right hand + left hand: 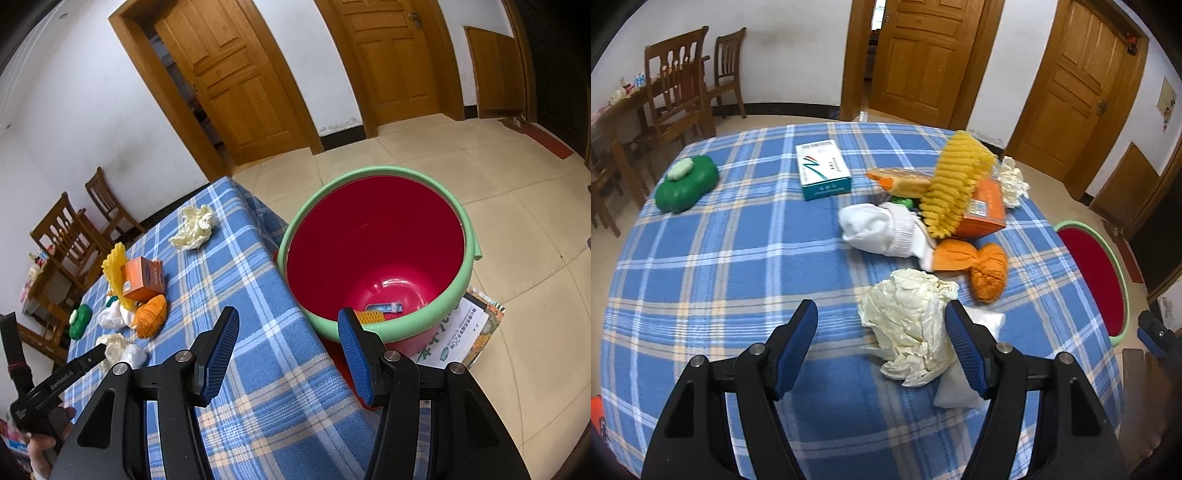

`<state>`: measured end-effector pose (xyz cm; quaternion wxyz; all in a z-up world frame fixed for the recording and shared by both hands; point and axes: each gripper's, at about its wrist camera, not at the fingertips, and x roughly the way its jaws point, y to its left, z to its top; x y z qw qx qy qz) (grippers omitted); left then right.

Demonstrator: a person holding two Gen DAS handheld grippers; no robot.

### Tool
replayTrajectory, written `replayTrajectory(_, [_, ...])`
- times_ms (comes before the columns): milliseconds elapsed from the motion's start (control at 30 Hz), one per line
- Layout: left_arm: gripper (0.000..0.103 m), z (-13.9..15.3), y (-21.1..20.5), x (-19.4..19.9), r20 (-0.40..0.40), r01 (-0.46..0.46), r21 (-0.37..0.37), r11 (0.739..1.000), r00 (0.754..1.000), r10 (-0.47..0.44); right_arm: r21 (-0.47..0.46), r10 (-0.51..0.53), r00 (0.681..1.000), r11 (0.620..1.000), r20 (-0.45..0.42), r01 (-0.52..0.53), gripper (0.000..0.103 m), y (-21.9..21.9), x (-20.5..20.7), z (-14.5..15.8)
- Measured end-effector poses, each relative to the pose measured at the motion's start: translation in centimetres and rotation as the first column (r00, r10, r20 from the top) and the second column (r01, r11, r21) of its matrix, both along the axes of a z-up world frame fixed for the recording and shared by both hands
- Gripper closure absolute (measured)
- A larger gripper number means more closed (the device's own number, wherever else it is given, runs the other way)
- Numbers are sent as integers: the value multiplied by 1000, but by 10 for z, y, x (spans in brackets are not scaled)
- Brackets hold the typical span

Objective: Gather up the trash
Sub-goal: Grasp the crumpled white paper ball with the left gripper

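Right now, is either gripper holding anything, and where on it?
Nothing is held. The left gripper is open, its right finger beside the crumpled cream paper wad without clamping it. The right gripper is open and empty near the red bucket.

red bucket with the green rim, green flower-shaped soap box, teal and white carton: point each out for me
red bucket with the green rim (373,173): right wrist view, far rim.
green flower-shaped soap box (696,184): left wrist view, green lid.
teal and white carton (822,166): left wrist view, top face.
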<state>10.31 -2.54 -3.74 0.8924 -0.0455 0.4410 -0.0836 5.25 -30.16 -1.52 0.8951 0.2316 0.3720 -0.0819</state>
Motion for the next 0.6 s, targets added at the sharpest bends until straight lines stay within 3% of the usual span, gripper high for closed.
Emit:
replayTrajectory(333, [33, -11, -8, 8, -55, 33, -85, 996, 998, -38, 2, 3, 1000, 1000, -2, -3, 46, 0, 0, -1])
replayTrajectory(433, [37, -13, -10, 12, -63, 47, -118, 992, 997, -55, 2, 2, 1000, 1000, -2, -2, 46, 0, 0, -1])
replayTrajectory(533, [48, -14, -14, 13, -63, 73, -152, 986, 995, -84, 4, 4, 1000, 1000, -6, -4, 46, 1, 0, -2])
replayTrajectory(600, [60, -14, -16, 13, -59, 88, -166, 982, 993, -99, 5, 8, 1000, 1000, -9, -8, 46, 3, 0, -2])
